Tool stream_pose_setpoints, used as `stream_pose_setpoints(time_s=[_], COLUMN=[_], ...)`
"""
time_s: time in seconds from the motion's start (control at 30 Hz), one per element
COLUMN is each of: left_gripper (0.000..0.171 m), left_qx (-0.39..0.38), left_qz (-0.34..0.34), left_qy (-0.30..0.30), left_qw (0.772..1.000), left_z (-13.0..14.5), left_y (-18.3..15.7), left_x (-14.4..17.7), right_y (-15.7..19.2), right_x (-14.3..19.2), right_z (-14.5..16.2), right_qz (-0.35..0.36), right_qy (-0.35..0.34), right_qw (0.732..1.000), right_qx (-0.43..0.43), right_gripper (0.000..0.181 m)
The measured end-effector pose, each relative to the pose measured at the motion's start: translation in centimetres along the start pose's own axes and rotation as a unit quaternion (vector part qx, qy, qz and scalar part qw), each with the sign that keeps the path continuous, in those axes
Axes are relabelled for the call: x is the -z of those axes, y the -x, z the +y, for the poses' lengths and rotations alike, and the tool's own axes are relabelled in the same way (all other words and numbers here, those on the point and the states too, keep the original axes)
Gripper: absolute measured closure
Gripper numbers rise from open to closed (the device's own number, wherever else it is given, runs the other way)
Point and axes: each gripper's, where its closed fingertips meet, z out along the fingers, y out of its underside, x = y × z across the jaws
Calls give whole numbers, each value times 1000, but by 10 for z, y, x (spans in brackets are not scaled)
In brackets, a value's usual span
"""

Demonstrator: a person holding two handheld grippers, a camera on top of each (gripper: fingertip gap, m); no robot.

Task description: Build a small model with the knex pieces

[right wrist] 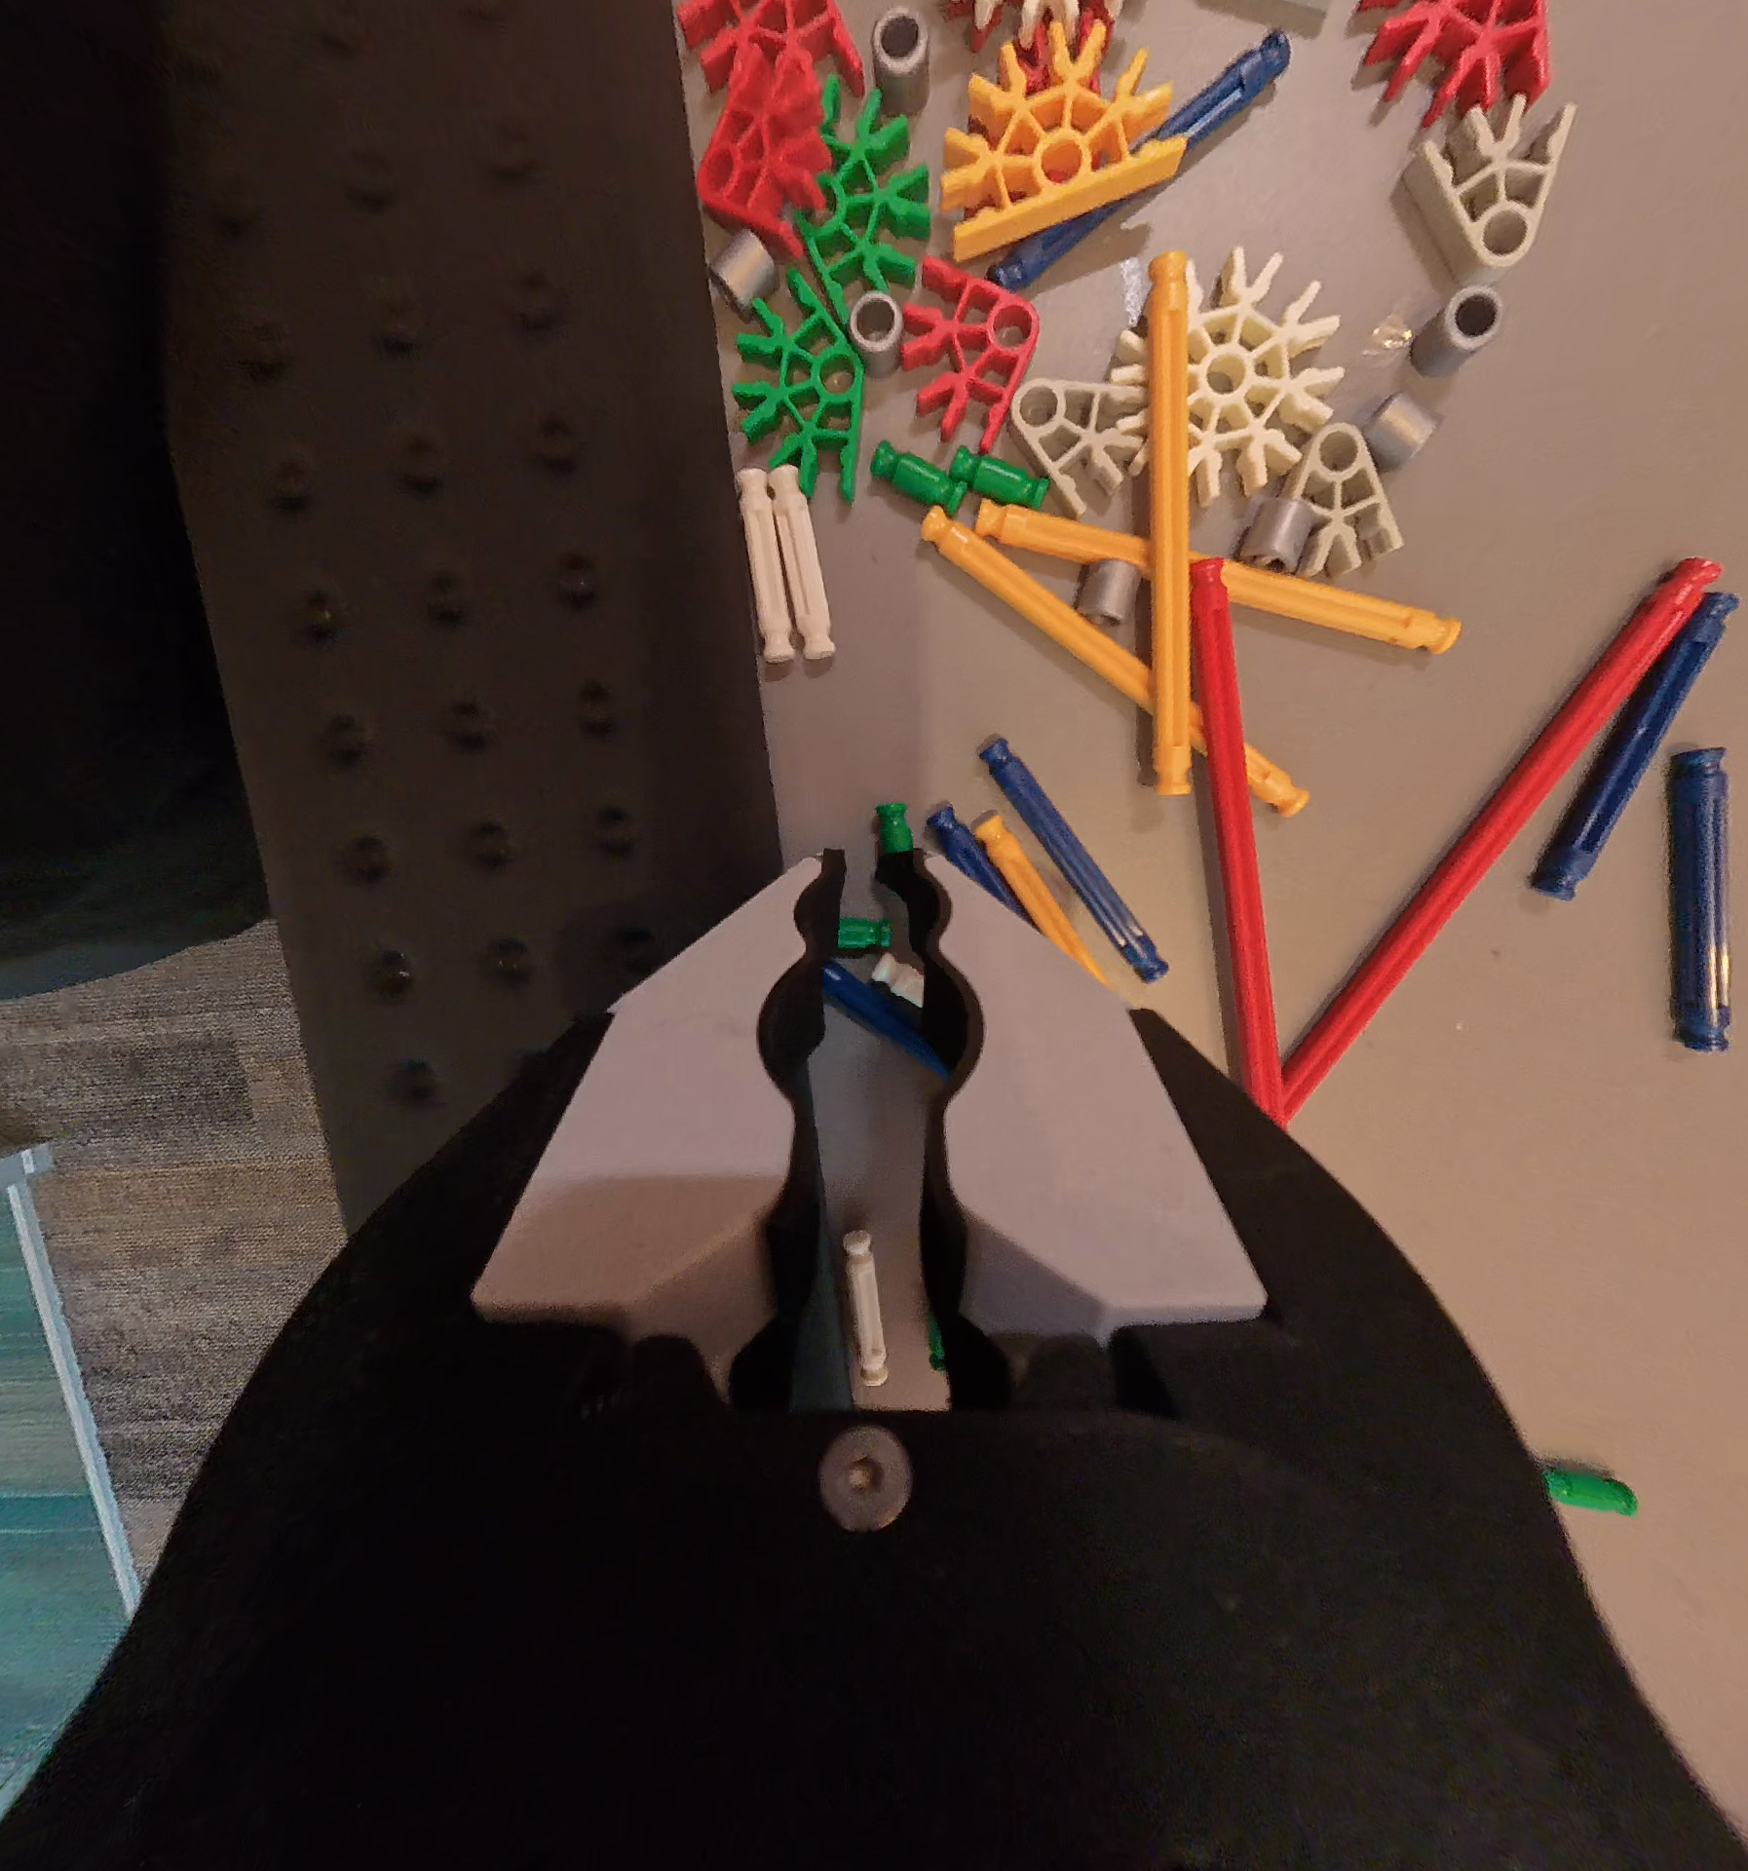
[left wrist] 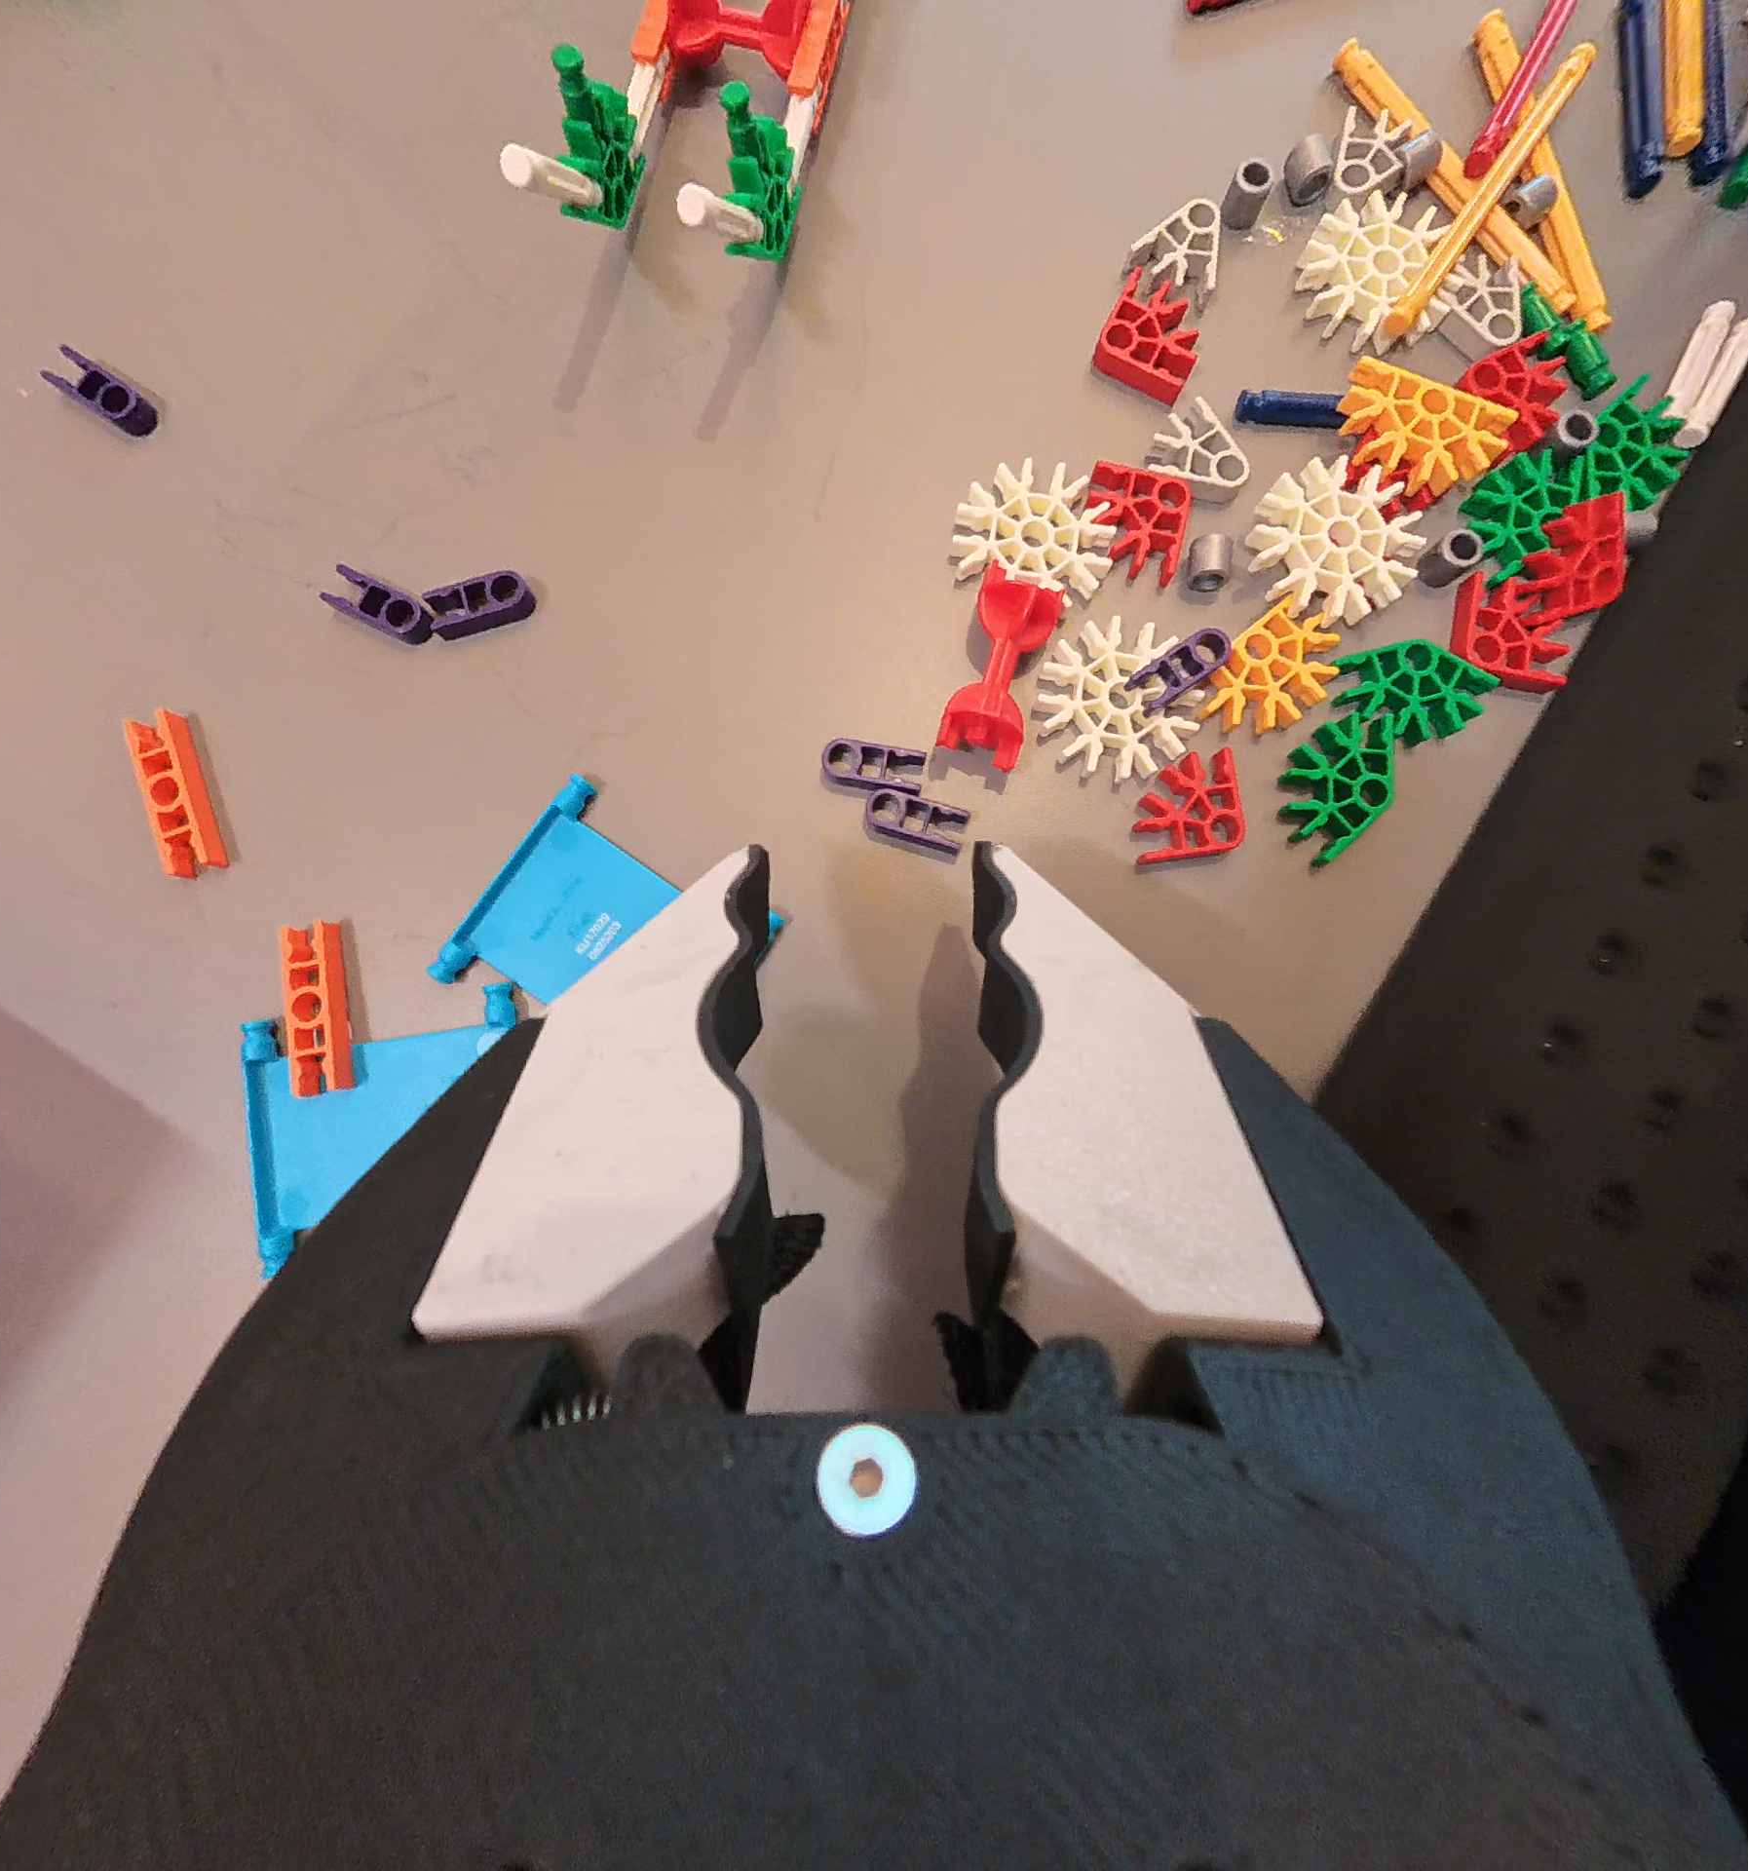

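We held the left gripper (left wrist: 870, 861) wide open and empty, two purple clips (left wrist: 895, 790) just above its tips at frame centre. The right gripper (right wrist: 862, 866) was nearly closed; whether it pinched the short green rod (right wrist: 890, 825) at its tips, we couldn't tell. Crowded rods risked a stray nudge.

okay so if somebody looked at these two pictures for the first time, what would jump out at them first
Most likely the bright heap of plastic construction pieces at the right of the grey table, white snowflake wheels among red, green and yellow connectors. Next, the left tool, open and empty, just short of two purple clips. In the right wrist view, long red rods and yellow rods lie crisscrossed beyond the right tool.
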Motion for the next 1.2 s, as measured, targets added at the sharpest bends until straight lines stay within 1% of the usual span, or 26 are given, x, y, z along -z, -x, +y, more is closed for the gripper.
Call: stream_pose_setpoints(time_s=[0.1, 0.37, 0.4, 0.5, 0.57, 0.63, 0.73, 0.8, 0.87, 0.93, 1.0, 1.1, 1.2], left_gripper=[134, 133, 133, 133, 134, 135, 138, 138, 137, 137, 137, 137, 137], left_qx=[-9, -24, -25, -28, -30, -39, -52, -77, -96, -98, -94, -86, -77], left_qz=[-1, -4, -3, -3, -1, 4, 34, 51, 57, 65, 66, 60, 48], left_qy=[3, 7, 7, 8, 6, -7, -39, -35, -28, -26, -27, -22, -17], left_qw=[1000, 1000, 1000, 1000, 1000, 999, 997, 995, 993, 993, 993, 994, 996], left_z=[-1, -6, -7, -6, -7, -15, -37, -45, -48, -49, -47, -40, -33], left_y=[2, 12, 13, 15, 15, 10, -11, -27, -36, -40, -39, -32, -22], left_x=[-3, -5, -6, -6, -6, -3, -2, -9, -17, -21, -21, -18, -13], right_y=[-3, -8, -9, -11, -10, -11, -15, -18, -16, -17, -16, -15, -18], right_x=[-2, -3, -4, -4, -1, 9, 25, 26, 24, 18, 12, 2, -5], right_z=[-2, -8, -9, -11, -15, -23, -33, -29, -27, -23, -20, -16, -11], right_qz=[8, 18, 20, 26, 21, 18, 26, 38, 33, 41, 52, 62, 83], right_qy=[-10, -48, -54, -55, -71, -99, -129, -113, -112, -99, -83, -70, -59], right_qw=[1000, 997, 997, 996, 995, 992, 987, 989, 988, 989, 990, 990, 988], right_qx=[-8, -53, -57, -60, -68, -82, -93, -92, -101, -104, -104, -109, -112], right_gripper=[177, 174, 178, 178, 179, 181, 181, 181, 181, 169, 163, 169, 171])
